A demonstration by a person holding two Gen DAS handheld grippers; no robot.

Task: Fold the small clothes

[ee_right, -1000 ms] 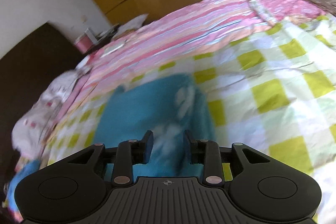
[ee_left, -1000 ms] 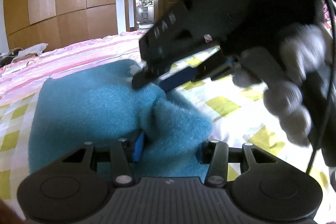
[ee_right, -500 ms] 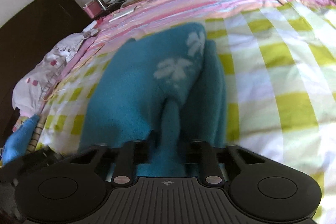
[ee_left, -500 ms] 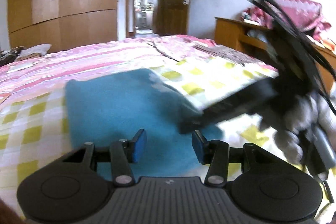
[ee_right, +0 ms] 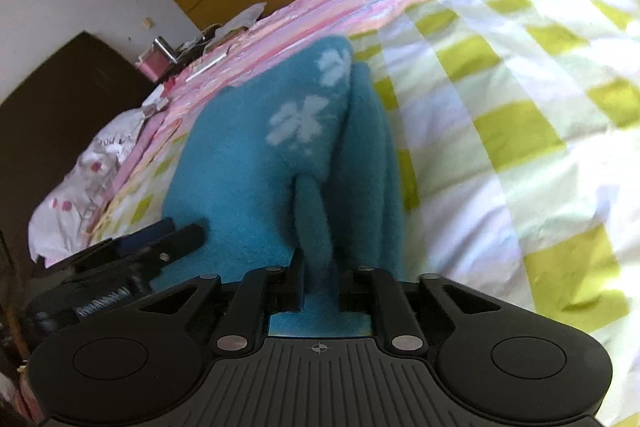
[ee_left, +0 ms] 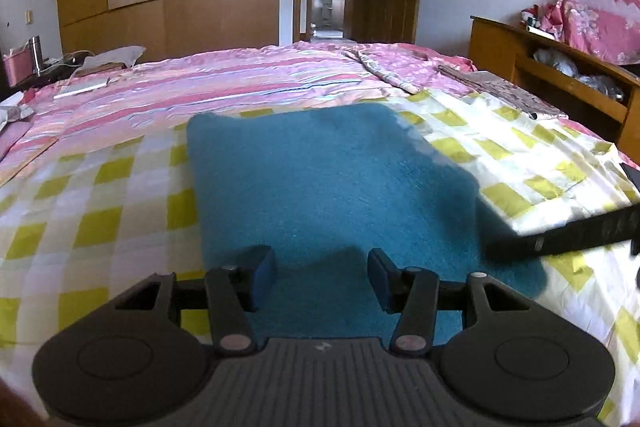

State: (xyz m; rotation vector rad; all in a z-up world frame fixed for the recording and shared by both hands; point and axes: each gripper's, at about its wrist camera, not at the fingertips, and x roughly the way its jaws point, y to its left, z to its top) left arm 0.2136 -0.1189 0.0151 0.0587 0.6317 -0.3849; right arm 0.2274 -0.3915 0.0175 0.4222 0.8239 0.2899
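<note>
my right tongs (ee_right: 319,291) pinch a raised fold of the teal garment (ee_right: 256,187), which lies on the bed's checked sheet (ee_right: 520,131). left tongs (ee_left: 322,277) wide, holding nothing, above it. right view alone shows white flower prints (ee_right: 298,121); left view shows a wooden shelf (ee_left: 560,75) holding bags.

No lettering reads clearly anywhere: faint red marks on the white bedding (ee_right: 100,155) at the bed's edge in the right wrist view are too blurred to make out
</note>
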